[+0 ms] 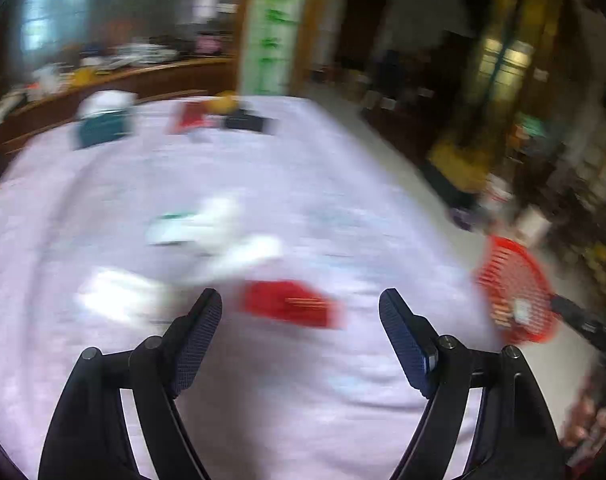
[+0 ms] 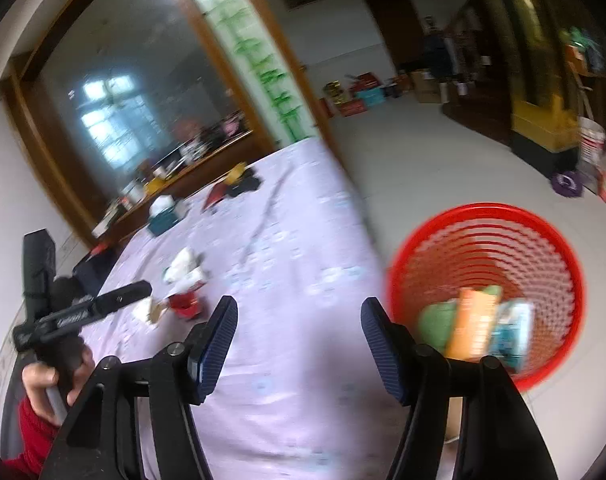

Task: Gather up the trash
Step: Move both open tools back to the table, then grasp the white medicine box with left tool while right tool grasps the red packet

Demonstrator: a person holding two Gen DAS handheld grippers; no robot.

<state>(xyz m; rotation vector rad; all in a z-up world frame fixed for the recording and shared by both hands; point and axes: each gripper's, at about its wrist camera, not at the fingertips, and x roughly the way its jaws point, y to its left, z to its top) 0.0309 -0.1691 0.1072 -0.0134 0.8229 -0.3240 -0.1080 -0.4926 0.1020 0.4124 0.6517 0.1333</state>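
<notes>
Trash on the tabletop (image 1: pixel 303 152), between pickups: red wrapper (image 1: pixel 289 304) lies ahead of the left tongs (image 1: pixel 301 308).
Both tongs spread, empty (right tongs (image 2: pixel 299 316) beside red basket (image 2: pixel 543 232), already part-filled); next, close on wrapper.

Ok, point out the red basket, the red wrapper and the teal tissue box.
red basket (image 2: pixel 559 236): right wrist view, mesh wall.
red wrapper (image 1: pixel 287 304): left wrist view, its middle.
teal tissue box (image 1: pixel 103 130): left wrist view, front face.
</notes>
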